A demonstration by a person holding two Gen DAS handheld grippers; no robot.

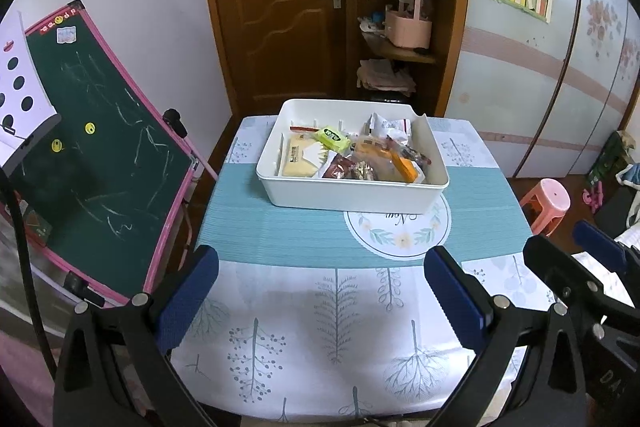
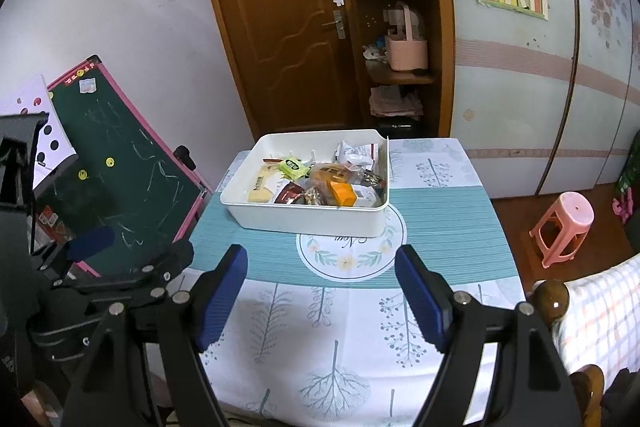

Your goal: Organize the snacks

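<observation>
A white plastic bin [image 1: 352, 195] [image 2: 304, 221] stands at the far middle of the table and holds several wrapped snacks: a pale yellow pack [image 1: 298, 159] [image 2: 260, 189], a lime green pack [image 1: 332, 138] [image 2: 294, 167], an orange pack [image 1: 404, 165] [image 2: 344, 193] and white wrappers [image 1: 390, 127] [image 2: 358, 151]. My left gripper [image 1: 320, 263] hangs open over the near part of the table, nothing between its blue pads. My right gripper [image 2: 322, 263] is open too, short of the bin, and shows at the right edge of the left wrist view [image 1: 596, 247].
The table wears a tree-print cloth [image 1: 320, 327] [image 2: 340, 347] with a teal mat [image 1: 280, 223] [image 2: 440, 227]. A pink-framed chalkboard [image 1: 100, 155] [image 2: 120, 179] leans at the left. A pink stool [image 1: 546, 203] [image 2: 560, 227] stands on the floor at the right. Behind are a wooden door [image 1: 280, 7] and shelves [image 1: 400, 55].
</observation>
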